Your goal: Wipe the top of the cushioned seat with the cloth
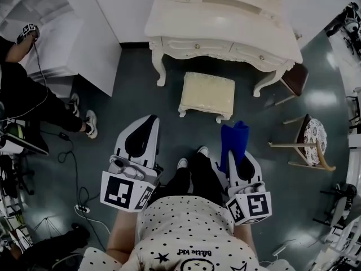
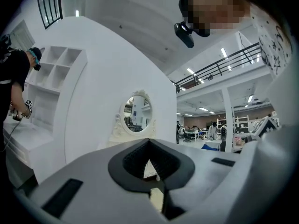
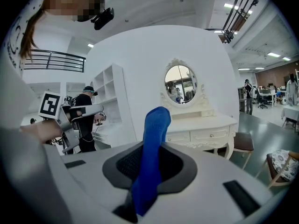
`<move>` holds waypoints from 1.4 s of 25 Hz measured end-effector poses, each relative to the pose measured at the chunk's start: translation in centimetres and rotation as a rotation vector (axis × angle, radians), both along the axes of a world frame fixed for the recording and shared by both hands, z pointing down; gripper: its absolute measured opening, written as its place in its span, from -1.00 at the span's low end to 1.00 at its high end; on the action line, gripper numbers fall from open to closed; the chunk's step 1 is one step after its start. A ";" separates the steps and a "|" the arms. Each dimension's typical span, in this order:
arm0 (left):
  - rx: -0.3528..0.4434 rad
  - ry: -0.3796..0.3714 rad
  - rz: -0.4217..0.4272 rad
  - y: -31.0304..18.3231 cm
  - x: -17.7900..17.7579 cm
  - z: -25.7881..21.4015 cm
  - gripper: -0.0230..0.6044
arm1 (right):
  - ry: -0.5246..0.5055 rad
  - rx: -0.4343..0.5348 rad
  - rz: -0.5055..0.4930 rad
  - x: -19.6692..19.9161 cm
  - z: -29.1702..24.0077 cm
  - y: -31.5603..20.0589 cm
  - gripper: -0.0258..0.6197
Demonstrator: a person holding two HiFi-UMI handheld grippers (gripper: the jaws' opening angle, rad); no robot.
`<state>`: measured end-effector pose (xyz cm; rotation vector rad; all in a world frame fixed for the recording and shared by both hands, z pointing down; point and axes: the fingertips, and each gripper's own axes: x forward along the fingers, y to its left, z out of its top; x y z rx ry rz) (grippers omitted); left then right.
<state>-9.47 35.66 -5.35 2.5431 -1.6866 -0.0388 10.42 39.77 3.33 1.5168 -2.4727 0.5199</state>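
Fingers (image 3: 183,166) of the right gripper (image 3: 148,164) are pressed together on a bright blue cloth (image 3: 153,143). It is pinched between the dark ribbed pads, and its free end stands up past the tips and folds over at the top. In the head view the same cloth (image 1: 234,140) sticks out beyond the right gripper (image 1: 239,161) as a doubled strip over the dark grey-green floor (image 1: 130,95).

The left gripper (image 2: 150,168) has its fingers (image 2: 125,164) drawn together with nothing between them; only a thin slit of light shows where the pads meet. In the head view the left gripper (image 1: 141,139) is held low beside the person's legs, level with the right one.

A cream, rectangular cushioned seat (image 1: 207,94) on short carved legs stands on the floor ahead of both grippers, well apart from the cloth, which hangs to its right and nearer the person. The seat's padded top is bare, and neither gripper touches it. Just behind it stands a white carved dressing table (image 1: 225,35) with drawers; the right gripper view shows that table (image 3: 205,125) under an oval framed mirror (image 3: 181,84). To the right sits a wooden chair with a patterned round cushion (image 1: 313,135). At the left edge another person in black clothes (image 1: 25,97) stands by white shelving.
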 end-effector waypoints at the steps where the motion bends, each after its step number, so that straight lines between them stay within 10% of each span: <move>1: -0.008 0.003 0.000 -0.3 0.1 0.3 -0.93 | 0.000 -0.006 -0.002 0.0 0.2 -0.5 -0.71; 35: -0.061 -0.038 0.013 -15.3 8.9 3.7 -0.93 | -0.010 -0.041 -0.047 6.1 2.6 -18.1 -0.71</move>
